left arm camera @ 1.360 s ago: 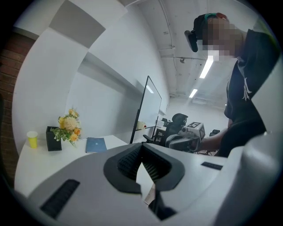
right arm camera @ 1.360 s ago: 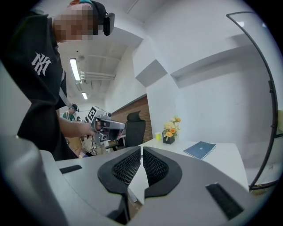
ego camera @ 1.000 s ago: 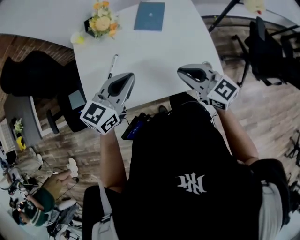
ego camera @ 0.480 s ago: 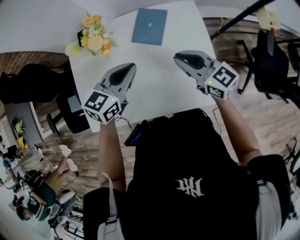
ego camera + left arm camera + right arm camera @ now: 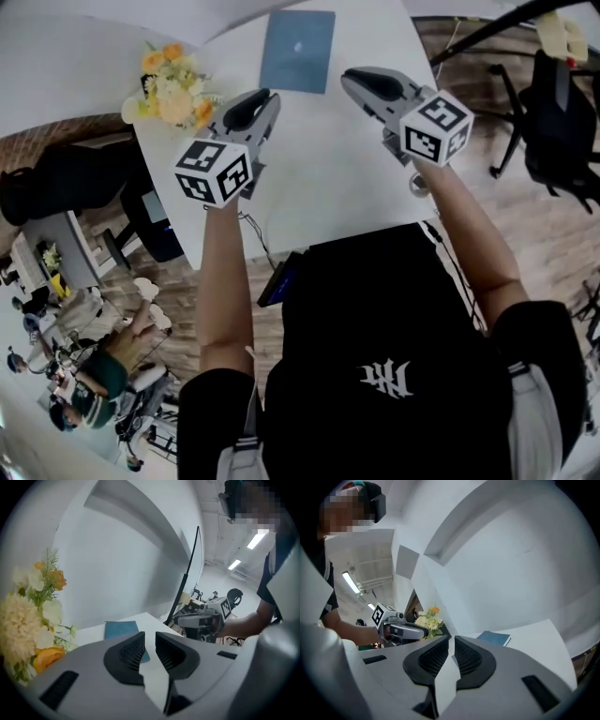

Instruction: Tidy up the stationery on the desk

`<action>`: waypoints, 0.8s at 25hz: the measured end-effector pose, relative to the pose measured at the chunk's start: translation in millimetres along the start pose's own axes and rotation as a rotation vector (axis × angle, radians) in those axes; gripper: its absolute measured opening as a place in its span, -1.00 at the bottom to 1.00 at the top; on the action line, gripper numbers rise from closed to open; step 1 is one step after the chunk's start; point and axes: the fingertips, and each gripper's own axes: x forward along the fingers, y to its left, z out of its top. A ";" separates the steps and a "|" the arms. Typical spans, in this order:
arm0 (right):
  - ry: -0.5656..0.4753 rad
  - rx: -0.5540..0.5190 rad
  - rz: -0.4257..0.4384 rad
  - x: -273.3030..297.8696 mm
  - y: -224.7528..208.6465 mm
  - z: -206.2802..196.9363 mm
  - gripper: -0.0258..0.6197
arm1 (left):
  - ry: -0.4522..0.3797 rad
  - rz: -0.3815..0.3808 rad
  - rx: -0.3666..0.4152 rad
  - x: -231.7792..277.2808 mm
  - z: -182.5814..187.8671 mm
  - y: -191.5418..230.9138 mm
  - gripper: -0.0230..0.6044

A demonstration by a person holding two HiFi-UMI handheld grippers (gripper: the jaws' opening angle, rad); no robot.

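A blue notebook (image 5: 297,52) lies flat at the far side of the white desk (image 5: 319,178); it also shows in the left gripper view (image 5: 121,629) and the right gripper view (image 5: 493,638). My left gripper (image 5: 270,96) hovers over the desk just left of and nearer than the notebook. Its jaws (image 5: 150,637) have just been opening and stand a little apart with nothing between them. My right gripper (image 5: 349,77) hangs close to the notebook's right edge, jaws (image 5: 452,639) shut and empty. No pen shows now.
A bunch of yellow and orange flowers (image 5: 173,89) stands at the desk's far left corner, next to my left gripper. A black office chair (image 5: 562,122) and a dark pole stand off the desk's right side. The desk's near edge runs just ahead of the person's body.
Both grippers have moved forward over the desk toward the notebook. The pen that lay by the left gripper a second ago is out of sight now.
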 end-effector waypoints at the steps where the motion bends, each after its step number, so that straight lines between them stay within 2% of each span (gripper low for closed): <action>1: -0.004 0.016 -0.003 4.6 -4.6 -1.9 -0.79 | 0.007 0.014 -0.007 6.1 0.2 6.2 -0.70; 3: -0.005 0.045 -0.014 13.3 -14.4 -6.2 -0.70 | 0.017 0.037 -0.023 18.8 1.0 17.1 -0.69; 5: 0.011 0.079 -0.029 24.9 -25.7 -12.6 -0.36 | 0.036 0.054 -0.028 33.7 0.4 28.4 -0.68; 6: 0.022 0.098 -0.041 32.2 -32.2 -16.1 -0.33 | 0.049 0.063 -0.027 41.6 -0.3 35.9 -0.67; 12: 0.075 0.309 -0.183 58.9 -78.9 -42.4 -0.31 | 0.157 0.126 -0.054 85.1 -17.6 79.0 -0.59; 16: 0.097 0.381 -0.236 58.5 -94.2 -41.7 -0.31 | 0.212 0.171 -0.057 103.6 -22.3 89.3 -0.52; 20: 0.135 0.471 -0.297 82.7 -108.1 -63.2 -0.31 | 0.265 0.222 -0.106 114.8 -47.4 130.0 -0.52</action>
